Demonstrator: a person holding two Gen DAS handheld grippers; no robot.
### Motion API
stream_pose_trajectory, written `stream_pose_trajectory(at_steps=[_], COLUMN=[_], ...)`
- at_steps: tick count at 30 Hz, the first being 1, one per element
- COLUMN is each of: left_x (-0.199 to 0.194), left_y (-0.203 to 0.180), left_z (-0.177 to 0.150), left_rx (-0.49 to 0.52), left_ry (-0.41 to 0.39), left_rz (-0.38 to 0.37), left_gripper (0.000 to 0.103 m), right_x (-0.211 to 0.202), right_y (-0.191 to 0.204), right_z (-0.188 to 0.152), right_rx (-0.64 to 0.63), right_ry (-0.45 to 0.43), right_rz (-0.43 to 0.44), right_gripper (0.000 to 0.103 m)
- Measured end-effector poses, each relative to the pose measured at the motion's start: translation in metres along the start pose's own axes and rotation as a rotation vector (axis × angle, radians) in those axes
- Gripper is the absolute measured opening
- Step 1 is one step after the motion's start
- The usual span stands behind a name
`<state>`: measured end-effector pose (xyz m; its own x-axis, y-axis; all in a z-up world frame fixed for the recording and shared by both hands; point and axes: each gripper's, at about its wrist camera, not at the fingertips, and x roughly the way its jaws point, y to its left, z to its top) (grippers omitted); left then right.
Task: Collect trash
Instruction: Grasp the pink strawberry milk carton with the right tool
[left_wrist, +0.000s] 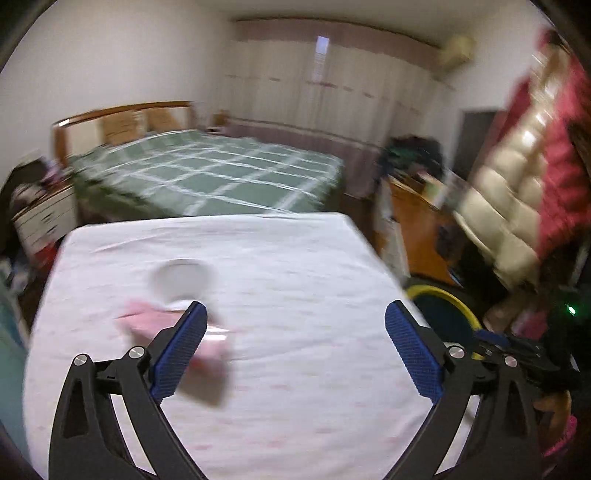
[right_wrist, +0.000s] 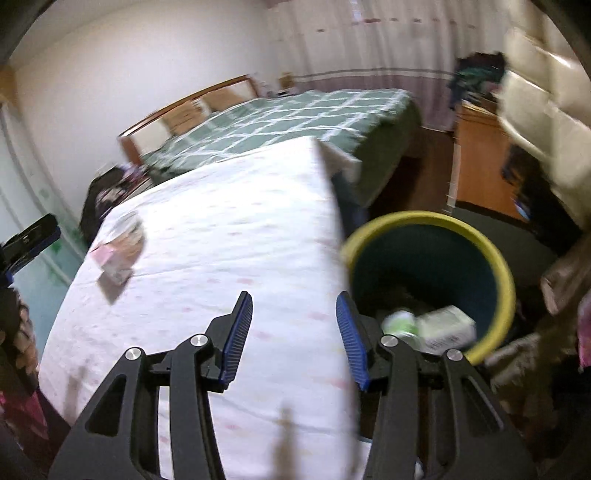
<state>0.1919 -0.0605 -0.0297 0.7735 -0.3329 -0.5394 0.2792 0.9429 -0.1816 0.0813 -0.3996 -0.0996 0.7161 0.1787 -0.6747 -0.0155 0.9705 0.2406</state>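
Observation:
A pink wrapper (left_wrist: 214, 352) lies on the white table cloth (left_wrist: 295, 258), partly behind my left gripper's left finger. A white round lid or dish (left_wrist: 181, 278) lies just beyond it. My left gripper (left_wrist: 295, 325) is open and empty above the table. My right gripper (right_wrist: 294, 312) is open and empty over the table's right edge. Beside it stands a dark bin with a yellow rim (right_wrist: 495, 254), holding a green-white bottle (right_wrist: 400, 321) and a white carton (right_wrist: 447, 328). The pink wrapper shows blurred in the right wrist view (right_wrist: 118, 258).
A bed with a green checked cover (left_wrist: 221, 173) stands behind the table. An orange wooden cabinet (left_wrist: 417, 221) with clutter stands right of it. A padded red and cream coat (left_wrist: 524, 173) hangs at far right. A drawer unit (left_wrist: 44, 218) is at left.

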Motion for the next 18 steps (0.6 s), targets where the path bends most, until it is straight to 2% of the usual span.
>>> stream_pose_trajectory(at_steps=[3,5,7,9,11,14,16,18], left_x=[-0.009,-0.011,-0.007,-0.002,0.001,0.005,0.010,0.007], left_y=[0.056,0.094,0.119,0.152,0.178,0.202,0.212,0.219], left_z=[-0.001,-0.003,-0.005,-0.011,-0.019,-0.032,-0.035,-0.038], left_rx=[-0.052,-0.068,-0.083,-0.116,-0.166,-0.217,-0.221,-0.237], left_ry=[-0.046,-0.082,-0.095,-0.102,-0.106,-0.112,-0.082,-0.105], left_rz=[0.080,0.161,0.212,0.256,0.269,0.277,0.331,0.337], left_gripper=[0.096,0.096,0.096,0.096,0.096,0.096,0.096,0.096], right_x=[0.014,0.024,0.035,0.049,0.062,0.081,0.091,0.102], right_y=[0.036,0.062,0.086,0.114,0.138,0.174,0.193,0.212], right_z=[0.012,0.019,0.026,0.033,0.038,0.041,0.039,0.039], right_rx=[-0.065,-0.108,-0.146,-0.191,-0.234,-0.311,-0.358,-0.402], right_ry=[0.005,0.015,0.026,0.039,0.053,0.081,0.095,0.109], right_rz=[0.038,0.070,0.105,0.133,0.168,0.219,0.255,0.298], right_gripper=[0.045,0.046,0.046,0.046,0.046,0.047,0.054,0.057])
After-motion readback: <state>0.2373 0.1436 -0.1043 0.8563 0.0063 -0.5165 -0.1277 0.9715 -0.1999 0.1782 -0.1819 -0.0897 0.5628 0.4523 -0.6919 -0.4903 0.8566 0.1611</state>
